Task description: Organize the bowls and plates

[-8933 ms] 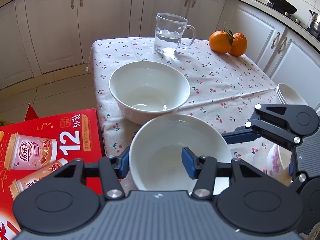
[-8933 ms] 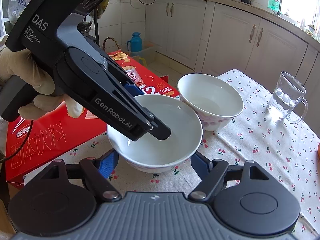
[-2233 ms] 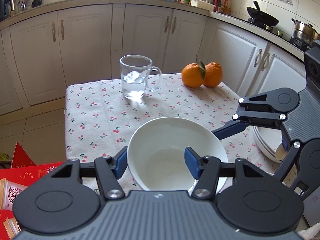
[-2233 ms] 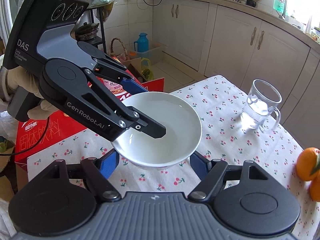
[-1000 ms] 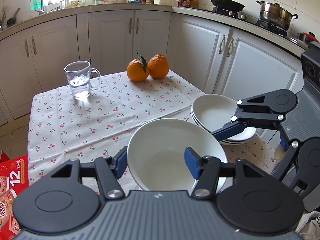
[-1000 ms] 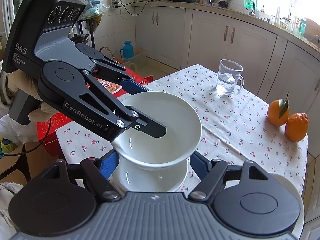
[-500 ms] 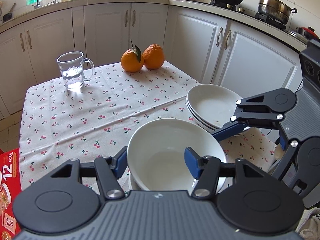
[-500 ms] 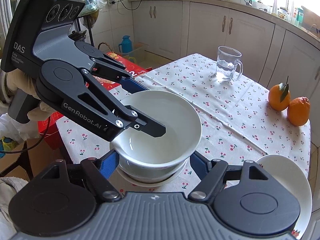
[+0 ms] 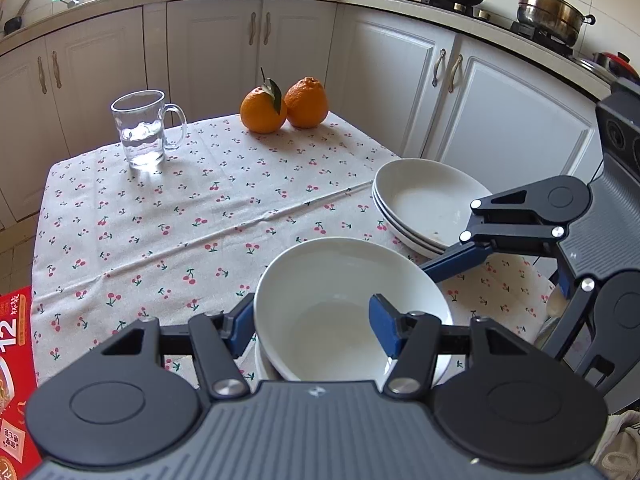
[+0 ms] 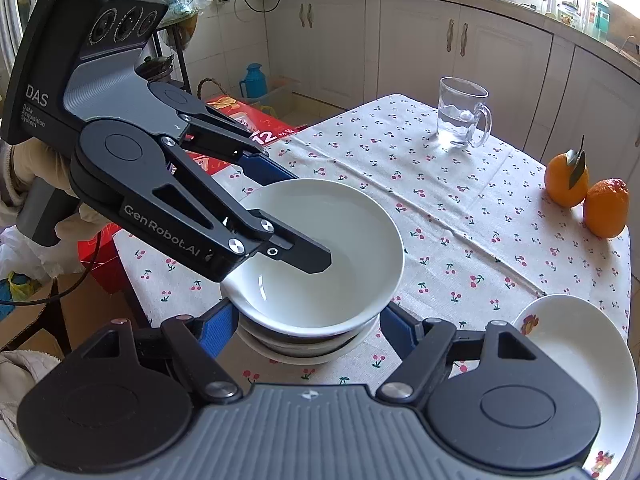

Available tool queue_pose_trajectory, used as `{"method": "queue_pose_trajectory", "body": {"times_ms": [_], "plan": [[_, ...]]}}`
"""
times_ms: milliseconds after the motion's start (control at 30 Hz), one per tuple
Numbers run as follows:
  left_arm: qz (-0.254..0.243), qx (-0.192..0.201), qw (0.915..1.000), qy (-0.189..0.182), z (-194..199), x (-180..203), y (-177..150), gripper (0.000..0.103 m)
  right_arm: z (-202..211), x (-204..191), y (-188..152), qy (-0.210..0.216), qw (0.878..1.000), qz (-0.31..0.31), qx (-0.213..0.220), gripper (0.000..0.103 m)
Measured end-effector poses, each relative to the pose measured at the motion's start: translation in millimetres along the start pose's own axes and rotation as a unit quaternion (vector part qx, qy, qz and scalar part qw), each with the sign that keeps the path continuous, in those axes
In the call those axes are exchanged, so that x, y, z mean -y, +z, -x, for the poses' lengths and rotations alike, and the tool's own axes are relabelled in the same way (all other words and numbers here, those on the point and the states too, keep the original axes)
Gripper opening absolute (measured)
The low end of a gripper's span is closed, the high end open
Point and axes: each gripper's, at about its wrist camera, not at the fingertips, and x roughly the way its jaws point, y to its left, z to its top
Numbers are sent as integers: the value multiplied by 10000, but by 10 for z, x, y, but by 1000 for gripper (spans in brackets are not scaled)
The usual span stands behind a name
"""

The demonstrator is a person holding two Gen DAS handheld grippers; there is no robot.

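On the near edge of the cherry-print tablecloth (image 9: 208, 216), a white bowl (image 9: 340, 320) sits nested in a second white bowl (image 10: 304, 346) beneath it. The left gripper (image 9: 312, 326) pinches the upper bowl's near wall: one blue pad lies outside the rim and the other inside the basin, the jaws narrowed onto the wall. In the right wrist view the same gripper's black finger reaches down into the basin, and a light-gloved hand (image 10: 36, 172) holds its handle. The right gripper (image 10: 308, 330) has its jaws wide, one blue pad on each side of the stacked bowls; whether either pad touches them cannot be told.

Well to the right of the bowls stands a stack of shallow white plates (image 9: 424, 204), with a floral mark visible on the rim of the top one in the right wrist view. At the far end of the table are a glass mug of water (image 9: 140, 132) and two oranges (image 9: 284, 104) touching each other.

The left gripper's body reads "DAS, Data Acquisition System", and its arm "GenRobot.AI". A red carton (image 10: 244, 128) beside the table shows a large "12" with Chinese characters too small to read.
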Motion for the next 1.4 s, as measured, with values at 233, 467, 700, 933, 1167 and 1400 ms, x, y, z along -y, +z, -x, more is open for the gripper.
{"method": "queue_pose_trajectory", "body": {"times_ms": [233, 467, 700, 933, 1167, 1400], "plan": [[-6, -66, 10000, -23, -23, -17, -31, 59, -37, 10, -16, 57, 10000, -23, -26, 81], [-157, 151, 9998, 3, 91, -13, -22, 78, -9, -14, -25, 7, 9999, 70, 101, 98], [-290, 610, 9976, 170, 360, -18, -83, 88, 72, -35, -68, -75, 9996, 104, 261, 103], [-749, 605, 9950, 252, 597, -6, -317, 93, 91, -109, -213, -302, 9983, 483, 157, 103], [-1023, 84, 9944, 261, 510, 30, -636, 93, -45, -147, -327, -368, 9966, 739, -48, 103], [-1355, -352, 9902, 33, 146, 8, -736, 93, -273, -86, -322, -301, 9957, 837, -254, 103]]}}
